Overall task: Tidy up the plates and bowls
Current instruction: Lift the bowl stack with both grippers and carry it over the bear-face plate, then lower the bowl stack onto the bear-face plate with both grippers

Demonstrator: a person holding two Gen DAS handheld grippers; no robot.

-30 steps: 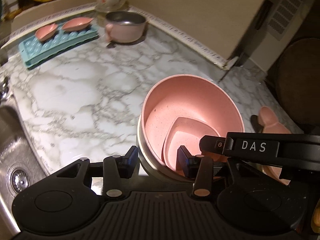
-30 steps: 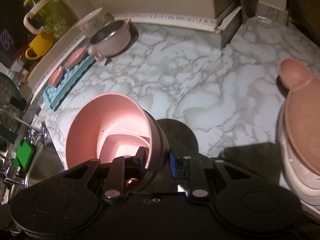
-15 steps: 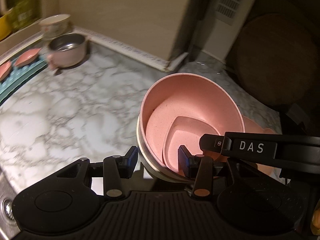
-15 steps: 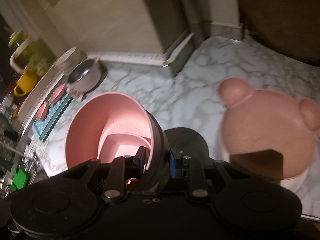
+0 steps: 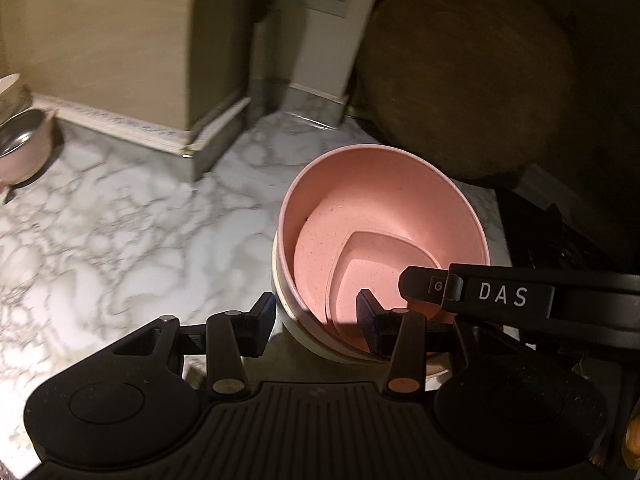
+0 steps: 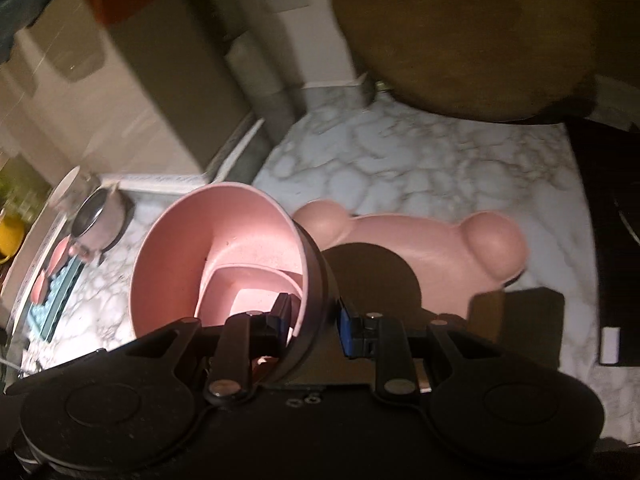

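Note:
A stack of nested bowls, pink inside a cream one (image 5: 384, 216), with a small pink dish in its bottom, is held above the marble counter. My left gripper (image 5: 316, 316) grips its near rim, one finger inside and one outside. My right gripper (image 6: 312, 320) is shut on the rim of the same stack (image 6: 216, 248) from the other side; its black body shows in the left wrist view (image 5: 500, 292). A pink bear-shaped plate (image 6: 420, 248) lies on the counter just beyond the bowls.
A pink pot (image 6: 96, 220) and a teal tray with small pink dishes (image 6: 48, 300) sit far left. A round wooden board (image 6: 460, 32) leans at the back right. A beige box (image 5: 120, 40) stands at the back left. A black surface (image 6: 612, 240) borders the counter's right edge.
Both grippers have carried the bowl stack to the right across the counter, toward the bear plate and wooden board. The pot and tray have slid to the left edge of view.

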